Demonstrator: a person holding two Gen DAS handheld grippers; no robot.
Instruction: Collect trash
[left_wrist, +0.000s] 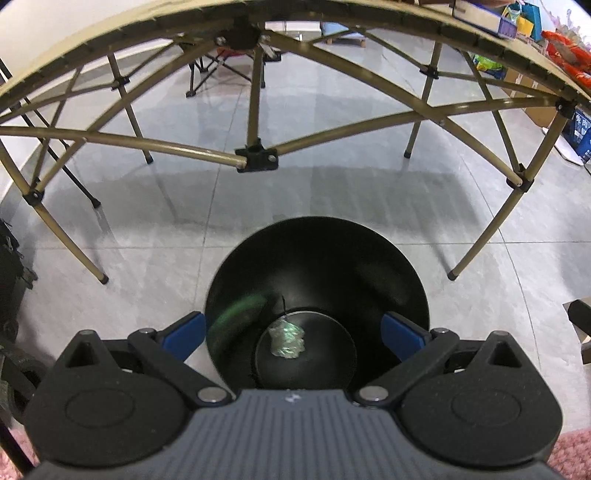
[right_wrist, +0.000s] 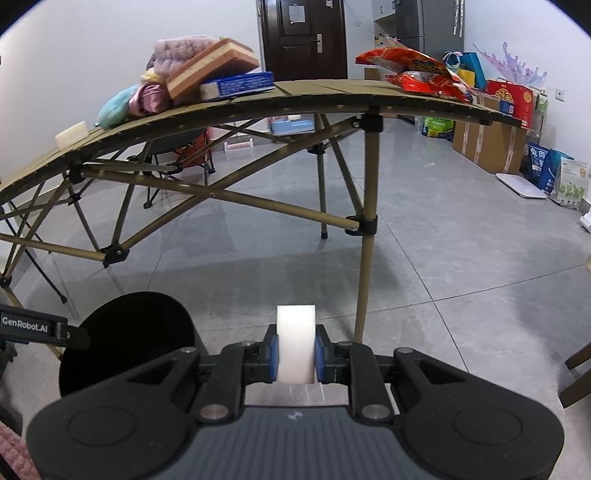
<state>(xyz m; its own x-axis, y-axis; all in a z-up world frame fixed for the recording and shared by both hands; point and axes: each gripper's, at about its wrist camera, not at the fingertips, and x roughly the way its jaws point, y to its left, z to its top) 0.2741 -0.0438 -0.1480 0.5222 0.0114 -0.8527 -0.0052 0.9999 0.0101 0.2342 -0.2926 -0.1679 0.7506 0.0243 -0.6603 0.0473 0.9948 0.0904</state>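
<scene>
- Above the black bin (left_wrist: 317, 280), the left gripper (left_wrist: 293, 332) stood spread and empty; a crumpled wrapper (left_wrist: 287, 339) lay inside.
- Beside it, the right gripper (right_wrist: 295, 350) pinched a white block (right_wrist: 296, 341) over bare floor (right_wrist: 443, 258); released there, it would probably miss the bin.

Your round black plastic bin (left_wrist: 317, 280) sits dead ahead with its mouth wide open, nothing over it. At twelve o'clock the olive folding table's crossed metal legs (left_wrist: 255, 110) bar the way; bare grey tiled floor (right_wrist: 461, 258) lies at two o'clock.
</scene>
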